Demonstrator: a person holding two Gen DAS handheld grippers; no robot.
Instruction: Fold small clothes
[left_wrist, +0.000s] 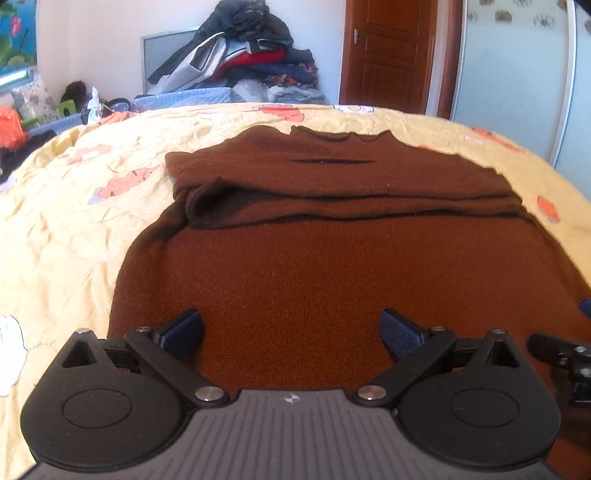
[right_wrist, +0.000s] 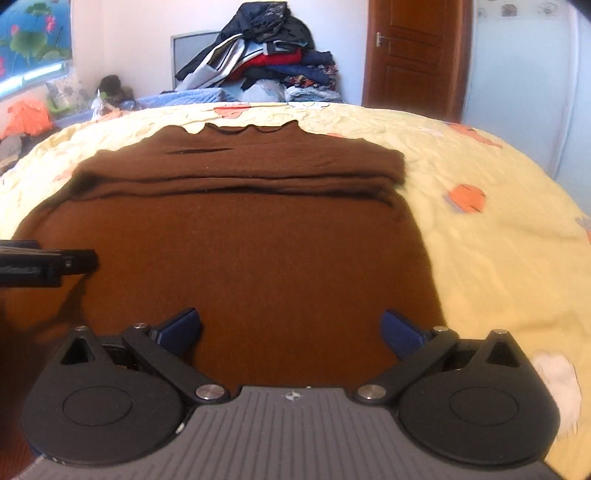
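Brown sweater on yellow bedspread

The left gripper points forward and downward, its blue-padded jaws spread wide with nothing gripped between them. The right gripper, just beside it, has the same tilt and stands equally wide, gripping nothing.

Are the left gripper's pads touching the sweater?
Cannot tell. In the left wrist view the left gripper stands open over the sweater, nothing between its pads, but no gap or contact shows plainly.
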